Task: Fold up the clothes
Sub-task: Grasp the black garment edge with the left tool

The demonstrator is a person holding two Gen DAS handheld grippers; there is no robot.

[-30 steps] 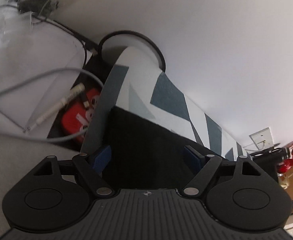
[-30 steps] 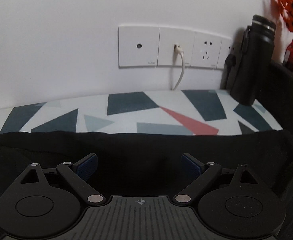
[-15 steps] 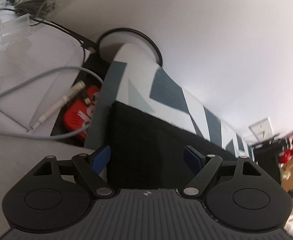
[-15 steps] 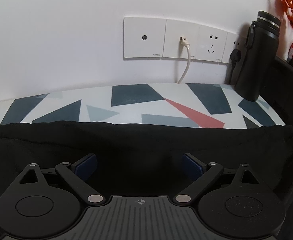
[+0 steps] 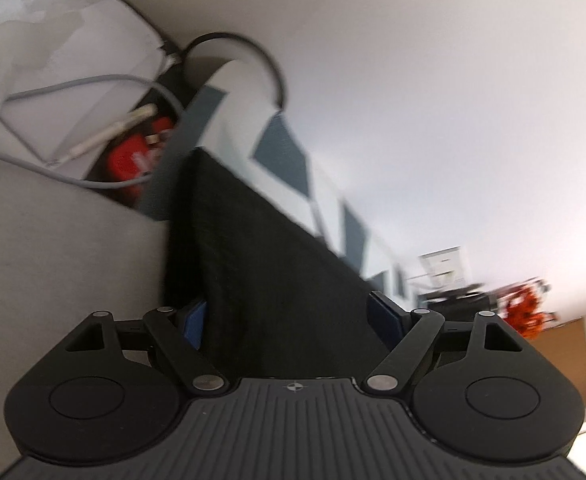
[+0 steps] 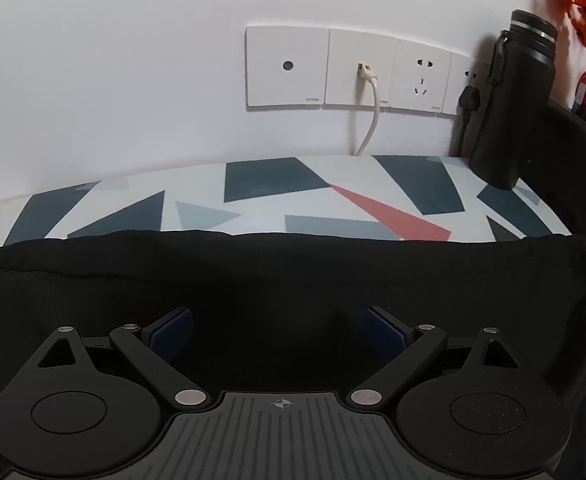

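Left wrist view has swung lower along the black garment (image 5: 277,280), which lies on the patterned table (image 6: 253,200); left gripper (image 5: 293,320) and right gripper (image 6: 279,330) stay spread over it, fold not begun

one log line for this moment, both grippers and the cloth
left gripper: open, over black cloth edge | right gripper: open, over black cloth | cloth: spread on patterned table | fold: not yet begun
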